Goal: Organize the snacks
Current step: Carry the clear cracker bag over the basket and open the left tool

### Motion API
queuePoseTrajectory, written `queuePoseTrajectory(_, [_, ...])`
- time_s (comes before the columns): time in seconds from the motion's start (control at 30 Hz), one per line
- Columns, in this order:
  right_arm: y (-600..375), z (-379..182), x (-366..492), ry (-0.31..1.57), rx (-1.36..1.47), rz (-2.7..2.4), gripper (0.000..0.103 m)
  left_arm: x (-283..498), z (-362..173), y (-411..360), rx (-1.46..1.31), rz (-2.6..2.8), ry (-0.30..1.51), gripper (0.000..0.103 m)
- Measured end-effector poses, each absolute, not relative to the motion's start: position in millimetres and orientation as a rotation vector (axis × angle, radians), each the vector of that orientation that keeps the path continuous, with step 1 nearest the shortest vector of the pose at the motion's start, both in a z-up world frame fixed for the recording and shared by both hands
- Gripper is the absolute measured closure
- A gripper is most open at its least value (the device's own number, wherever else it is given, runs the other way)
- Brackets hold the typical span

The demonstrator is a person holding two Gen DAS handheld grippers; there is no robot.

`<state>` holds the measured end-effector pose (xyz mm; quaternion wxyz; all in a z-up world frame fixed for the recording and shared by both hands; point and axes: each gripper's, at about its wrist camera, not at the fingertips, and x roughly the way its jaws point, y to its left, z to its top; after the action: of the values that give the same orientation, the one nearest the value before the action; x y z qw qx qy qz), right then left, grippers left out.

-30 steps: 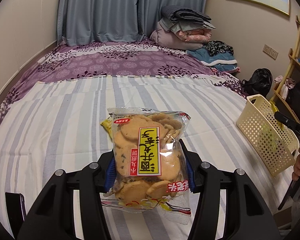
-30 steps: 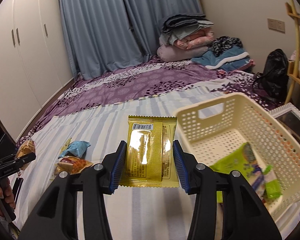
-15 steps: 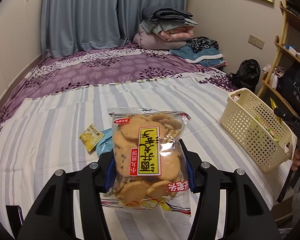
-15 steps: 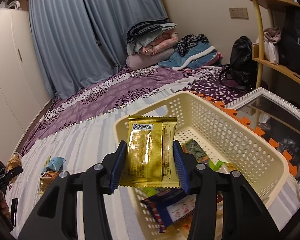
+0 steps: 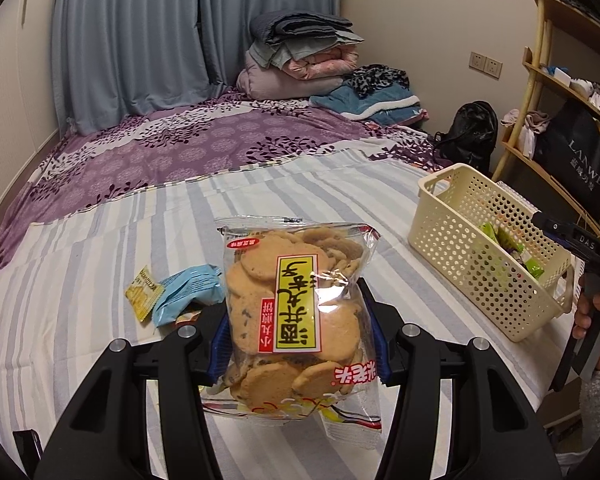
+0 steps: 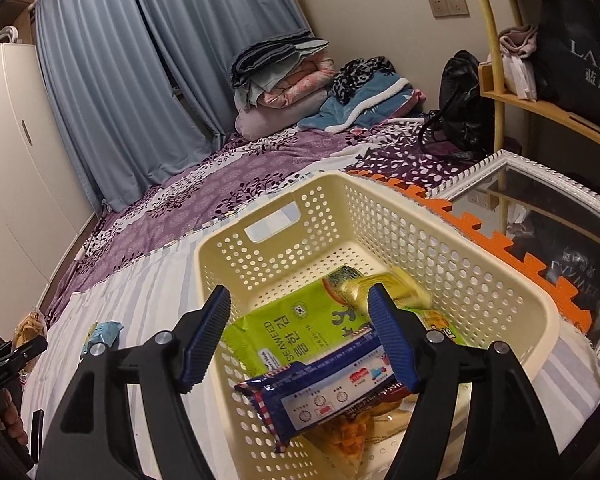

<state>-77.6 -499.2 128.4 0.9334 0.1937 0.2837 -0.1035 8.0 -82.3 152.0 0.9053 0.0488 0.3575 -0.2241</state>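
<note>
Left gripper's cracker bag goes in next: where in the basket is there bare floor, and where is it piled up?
The basket floor is bare at its far end, under the handle cutout, bordered by the green seaweed pack. The near end is crowded: seaweed pack, blue-and-white packet, and a blurred yellow packet by the right gripper. The cracker bag is in the left gripper.

Clear glossy plastic bag of round crackers [image 5: 296, 312]: crinkled film, bright glare on yellow label. Cream perforated plastic basket [image 5: 476, 256], right of frame: smooth, satin sheen. Light-blue foil snack packet [image 5: 188, 292], left of centre: creased, dull shine. Grey-and-white striped cloth bedsheet [image 5: 80, 320]: matt, soft weave. Black plastic left gripper [image 5: 296, 340]: matt arms, silver metal screw heads, ribbed blue rubbery pads. Green glossy seaweed packet [image 6: 300, 332], centre: smooth film. Black plastic right gripper [image 6: 300, 336]: same finish. Pale wooden shelf [image 6: 540, 108], upper right: smooth.
</note>
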Motion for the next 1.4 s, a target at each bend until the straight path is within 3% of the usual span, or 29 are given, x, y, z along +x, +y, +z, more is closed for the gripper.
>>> queuePoseTrajectory(0.13, [-505,127,-84,0.576,0.406,-0.225,0.030,8,153,-93,0.114,-0.480,0.737,0.048])
queuePoseTrajectory(0.2, [-508,126,-87,0.574,0.407,-0.230,0.024,8,153,-98,0.119,-0.489,0.737,0.048])
queuePoseTrajectory(0.43, [-505,123,-90,0.599,0.356,-0.223,0.023,6,154,-116,0.138,-0.518,0.731,0.048])
queuePoseTrajectory(0.6, [-498,119,-85,0.644,0.272,-0.226,0.013,4,155,-127,0.151,-0.536,0.729,0.048])
queuePoseTrajectory(0.93, [-486,105,-76,0.786,0.019,-0.262,0.011,3,156,-143,0.171,-0.560,0.729,0.048])
queuePoseTrajectory(1.4, [-493,102,-87,0.789,0.021,-0.282,0.008,0,161,-176,0.213,-0.621,0.716,0.048])
